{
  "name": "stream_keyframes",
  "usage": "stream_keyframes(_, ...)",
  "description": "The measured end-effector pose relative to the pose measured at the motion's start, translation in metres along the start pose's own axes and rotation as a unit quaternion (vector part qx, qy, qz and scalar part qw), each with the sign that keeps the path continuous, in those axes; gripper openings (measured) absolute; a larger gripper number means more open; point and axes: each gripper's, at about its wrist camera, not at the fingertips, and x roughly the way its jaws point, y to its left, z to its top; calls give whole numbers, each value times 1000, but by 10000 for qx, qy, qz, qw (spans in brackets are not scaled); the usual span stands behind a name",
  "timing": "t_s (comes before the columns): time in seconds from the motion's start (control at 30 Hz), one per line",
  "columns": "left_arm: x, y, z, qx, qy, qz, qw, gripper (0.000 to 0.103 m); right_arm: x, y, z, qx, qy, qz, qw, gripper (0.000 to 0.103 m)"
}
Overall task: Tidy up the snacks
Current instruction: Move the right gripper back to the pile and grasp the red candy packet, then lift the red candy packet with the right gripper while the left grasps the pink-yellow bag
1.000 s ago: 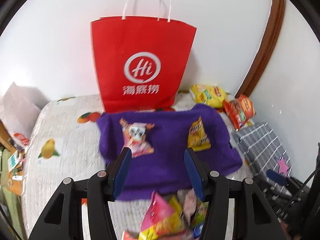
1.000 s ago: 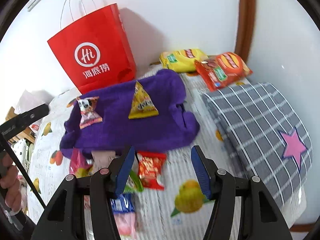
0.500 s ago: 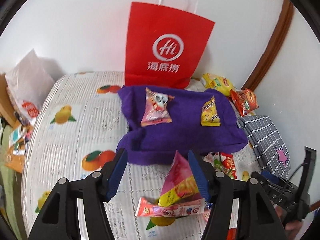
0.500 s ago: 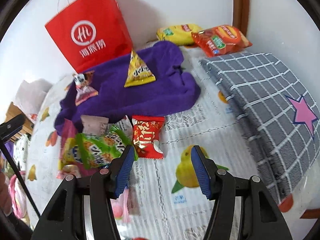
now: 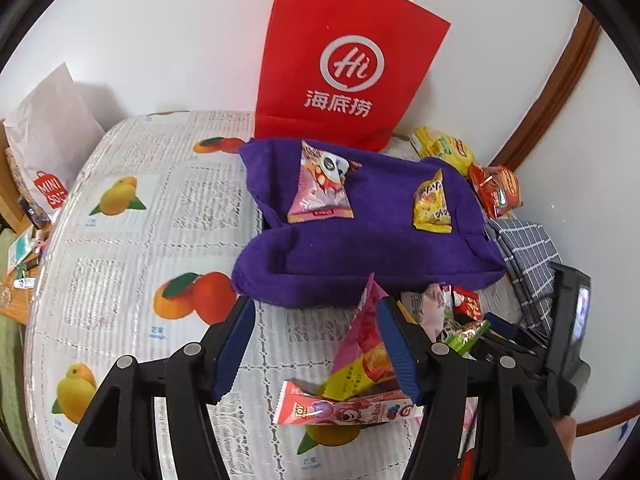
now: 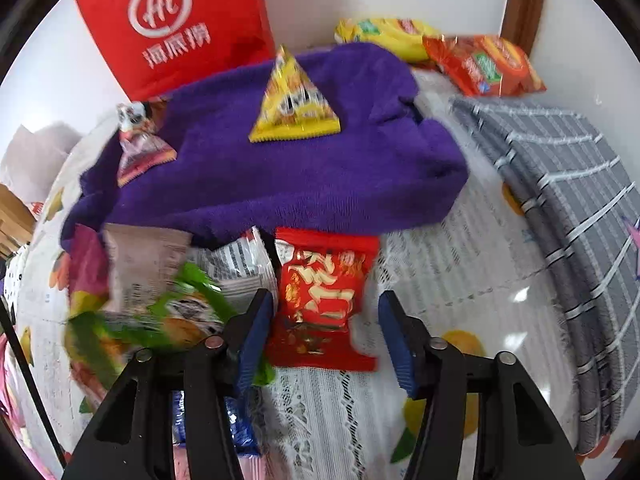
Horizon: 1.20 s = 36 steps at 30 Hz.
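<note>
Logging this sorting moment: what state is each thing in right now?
Left tool: open, empty, pink packet beside one finger.
Right tool: open, jaws just closing, astride the red packet.
Red packet: flat on the tablecloth, not gripped.
Purple towel: spread, front edge rolled.
Yellow packet: lying on the towel.
Panda packet: lying on the towel.
Red bag: upright against the wall.

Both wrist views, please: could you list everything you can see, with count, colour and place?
paper bag: one, red, against the wall
towel: one, purple, on the tablecloth
tablecloth: one, white with fruit prints
panda packet: one, pink, on the towel
triangular packet: one, yellow, on the towel
red packet: one, between the right gripper's fingers
loose snack pile: several, mixed colours, below the towel
left gripper: open
right gripper: open, just been closing
</note>
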Motion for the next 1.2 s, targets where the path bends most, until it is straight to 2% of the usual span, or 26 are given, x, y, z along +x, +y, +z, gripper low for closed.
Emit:
stream_keyframes(0.07, 4, -1, -3, 21, 46, -69, 10000, 61, -3, 0, -1, 1, -95, -60, 9999, 43)
stream_keyframes(0.2, 11, -2, -8, 68, 133, -190, 9997, 61, -7, -2, -5, -23, -119, -188, 9997, 39)
stream_keyframes(0.4, 18, 0, -17, 88, 246, -331, 9991, 61, -26, -12, -21, 29, -262, -386, 9989, 39)
stream_keyframes(0.57, 20, 12, -22, 32, 293, -361, 9989, 61, -31, -32, -38, 387, -107, -245, 9989, 39)
stream_keyframes(0.67, 20, 25, -23, -159, 327, -341, 9988, 61, -33, -38, -47, 424, -173, -290, 9985, 39)
stream_keyframes(0.83, 13, 34, -30, -113, 289, -257, 9992, 61, -33, -39, -55, 532, -368, -299, 9975, 40)
stream_keyframes(1.0, 10, 40, -36, -132, 326, -152, 9993, 64, -32, -28, -58, 341, -506, -608, 9963, 44)
stream_keyframes(1.2, 7, 23, -36, 169, 246, -204, 9993, 70, -31, -28, -58, 319, -656, -641, 9953, 45)
